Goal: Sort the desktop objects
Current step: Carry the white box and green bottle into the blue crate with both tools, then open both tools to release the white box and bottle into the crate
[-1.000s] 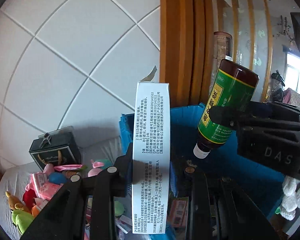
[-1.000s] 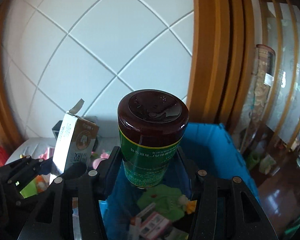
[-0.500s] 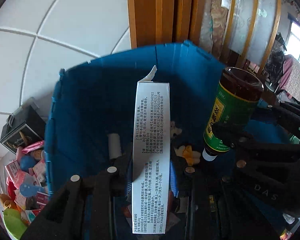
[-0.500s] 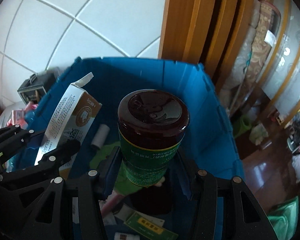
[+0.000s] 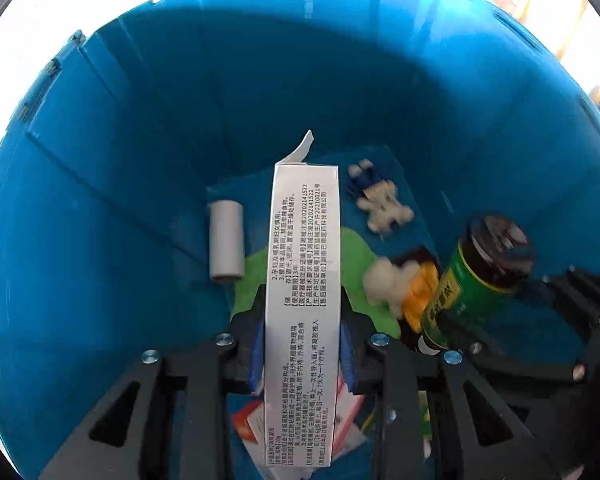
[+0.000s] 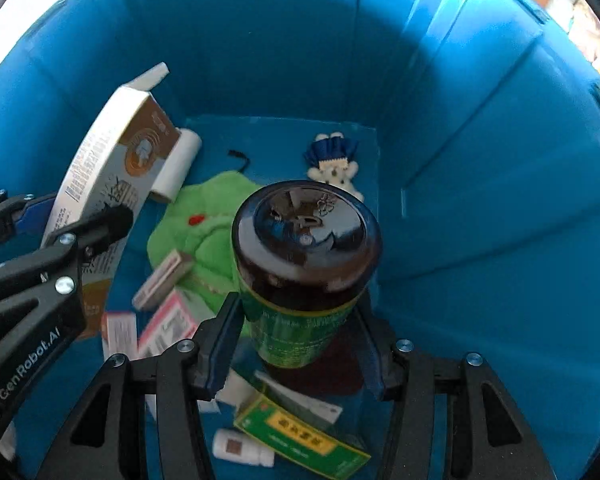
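Observation:
My left gripper (image 5: 302, 332) is shut on a tall white medicine box (image 5: 302, 300) with printed text; the box also shows in the right wrist view (image 6: 112, 184), held by the left gripper (image 6: 72, 220). My right gripper (image 6: 300, 344) is shut on a dark brown bottle with a green label (image 6: 304, 264), held bottom-forward; the bottle also shows in the left wrist view (image 5: 476, 276). Both are held inside the blue bin (image 5: 140, 120), above its contents.
On the bin's floor (image 6: 284, 136) lie a white cylinder (image 5: 226, 246), a green cloth (image 6: 208, 216), a small white plush with blue (image 6: 334, 164), a white and yellow plush (image 5: 400, 284), several medicine boxes (image 6: 300, 432) and a small white bottle (image 6: 240, 450). Bin walls surround both grippers.
Both grippers have tilted and moved down into the blue bin, still holding the box and the bottle. The wall, door frame and table items have left view.

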`<state>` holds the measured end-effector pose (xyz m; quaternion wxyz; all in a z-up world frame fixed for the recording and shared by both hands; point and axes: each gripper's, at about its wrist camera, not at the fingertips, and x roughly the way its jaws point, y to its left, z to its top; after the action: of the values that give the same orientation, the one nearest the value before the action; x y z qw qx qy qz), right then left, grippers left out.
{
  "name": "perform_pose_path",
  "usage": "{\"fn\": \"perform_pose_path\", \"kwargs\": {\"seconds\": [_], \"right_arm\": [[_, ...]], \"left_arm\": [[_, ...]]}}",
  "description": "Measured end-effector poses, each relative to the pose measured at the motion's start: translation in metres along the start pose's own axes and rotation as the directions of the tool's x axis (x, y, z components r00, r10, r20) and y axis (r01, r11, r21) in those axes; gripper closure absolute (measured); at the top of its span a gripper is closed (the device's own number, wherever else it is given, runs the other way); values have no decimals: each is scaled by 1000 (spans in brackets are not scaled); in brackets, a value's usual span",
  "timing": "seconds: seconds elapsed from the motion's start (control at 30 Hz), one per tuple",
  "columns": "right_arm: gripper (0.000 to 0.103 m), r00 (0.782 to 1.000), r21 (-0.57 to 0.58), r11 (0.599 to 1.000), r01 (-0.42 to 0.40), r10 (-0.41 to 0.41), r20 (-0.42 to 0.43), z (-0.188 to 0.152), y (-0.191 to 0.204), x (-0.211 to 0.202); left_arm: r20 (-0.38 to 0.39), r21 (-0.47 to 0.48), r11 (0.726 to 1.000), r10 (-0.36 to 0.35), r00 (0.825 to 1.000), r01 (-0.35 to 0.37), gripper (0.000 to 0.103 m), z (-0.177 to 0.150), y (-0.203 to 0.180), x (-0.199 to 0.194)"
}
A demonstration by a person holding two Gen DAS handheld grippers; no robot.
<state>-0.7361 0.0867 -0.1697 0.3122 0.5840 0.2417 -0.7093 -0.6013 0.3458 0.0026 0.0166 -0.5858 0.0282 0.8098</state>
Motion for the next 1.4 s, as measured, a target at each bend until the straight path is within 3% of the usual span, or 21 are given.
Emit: {"fn": "perform_pose_path", "kwargs": {"seconds": [0.1, 0.2, 0.37, 0.47, 0.7, 0.9, 0.97, 1.03, 1.1, 1.23, 1.3, 1.4], "right_arm": [[51, 998, -13, 998, 62, -62, -4, 24, 2, 9], [51, 998, 11, 999, 49, -48, -40, 48, -4, 27], [51, 991, 39, 997, 69, -63, -122, 90, -19, 70], [51, 990, 59, 997, 59, -51, -133, 105, -27, 92], [51, 985, 67, 997, 48, -36, -172, 125, -38, 146], [51, 983, 27, 999, 44, -39, -178, 123, -34, 170], [51, 983, 6, 998, 66, -64, -172, 121, -30, 169], [49, 983, -14, 996, 91, -92, -160, 121, -27, 164], [35, 984, -14, 995, 99, -100, -145, 121, -26, 155], [28, 987, -15, 994, 105, -106, -122, 120, -28, 130], [18, 984, -26, 992, 121, -123, -127, 117, -29, 117], [14, 980, -38, 986, 161, -164, -115, 111, -30, 92]], "left_arm": [[-11, -27, 999, 39, 999, -39, 74, 23, 4, 16], [-58, -48, 996, 73, 996, -75, 74, 41, 6, 43], [-127, -133, 989, 52, 991, -69, 74, 58, 16, 92], [-160, -122, 990, 56, 986, -76, 74, 59, 13, 123], [-189, -151, 985, 53, 981, -82, 74, 63, 13, 175], [-260, -155, 985, 35, 965, -77, 74, 49, 9, 203], [-262, -141, 987, 40, 964, -79, 73, 47, 6, 203], [-248, -133, 988, 42, 968, -77, 60, 48, 4, 197], [-239, -132, 988, 43, 970, -77, 31, 48, 3, 189], [-213, -132, 988, 56, 975, -85, 30, 50, 2, 165], [-217, -113, 988, 75, 973, -101, 30, 49, 0, 152], [-198, -81, 990, 101, 975, -119, 30, 48, -2, 123]]}}
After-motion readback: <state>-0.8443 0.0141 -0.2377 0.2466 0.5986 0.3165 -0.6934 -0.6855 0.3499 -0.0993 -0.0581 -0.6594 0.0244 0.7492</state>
